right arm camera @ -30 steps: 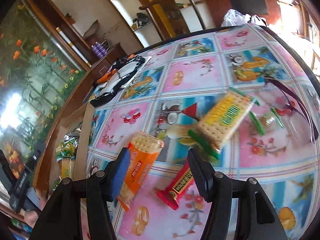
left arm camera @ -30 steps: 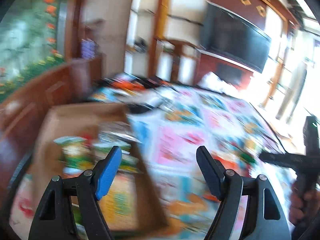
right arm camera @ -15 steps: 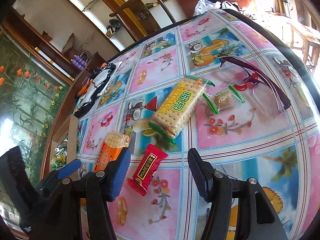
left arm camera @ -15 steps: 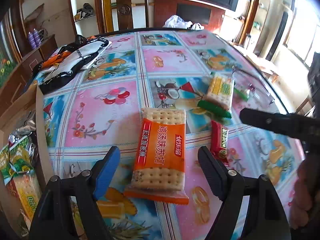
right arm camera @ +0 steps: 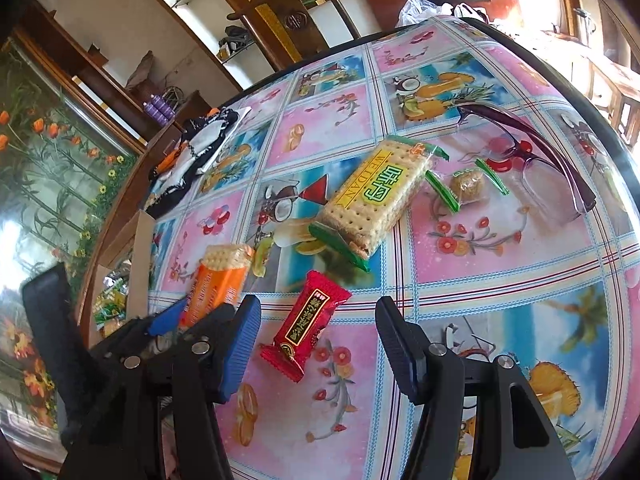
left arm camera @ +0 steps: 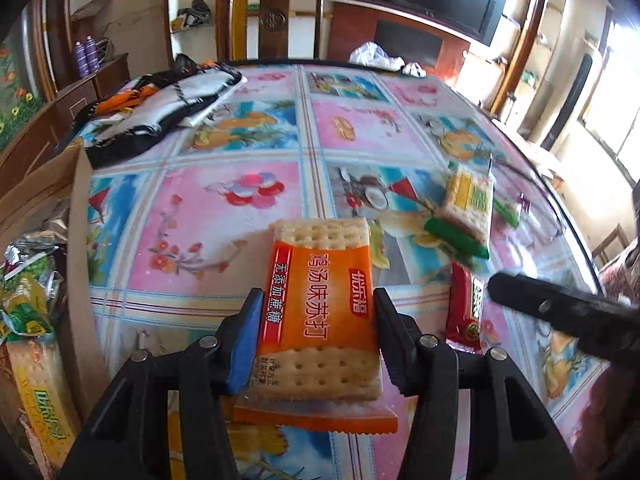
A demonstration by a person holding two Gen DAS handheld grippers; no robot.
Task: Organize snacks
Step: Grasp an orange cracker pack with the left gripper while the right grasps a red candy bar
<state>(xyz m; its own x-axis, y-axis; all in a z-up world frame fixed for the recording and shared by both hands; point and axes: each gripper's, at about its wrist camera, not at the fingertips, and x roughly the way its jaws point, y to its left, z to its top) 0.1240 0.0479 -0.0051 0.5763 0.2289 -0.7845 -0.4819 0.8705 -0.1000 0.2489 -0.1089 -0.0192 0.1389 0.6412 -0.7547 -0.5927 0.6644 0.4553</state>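
An orange cracker pack (left arm camera: 320,312) lies on the flowered tablecloth. My left gripper (left arm camera: 316,340) straddles it and its jaws are closing, with both pads against the pack's long sides. From the right wrist view the same pack (right arm camera: 218,280) sits in the left gripper (right arm camera: 196,314). My right gripper (right arm camera: 318,312) hangs open just above a red snack bar (right arm camera: 306,328), not touching it. A green-trimmed cracker pack (right arm camera: 376,196) and a small wrapped sweet (right arm camera: 466,186) lie farther back.
An open cardboard box (left arm camera: 80,240) holding several snack packs stands at the table's left edge. A black and white cloth (left arm camera: 160,112) lies at the back left, and purple glasses (right arm camera: 532,144) at the right. A wooden chair (left arm camera: 276,20) stands behind the table.
My left gripper swung from over the box to the orange pack, dropped down around it and narrowed onto its sides. The right gripper shifted slightly from the orange pack towards the red bar.
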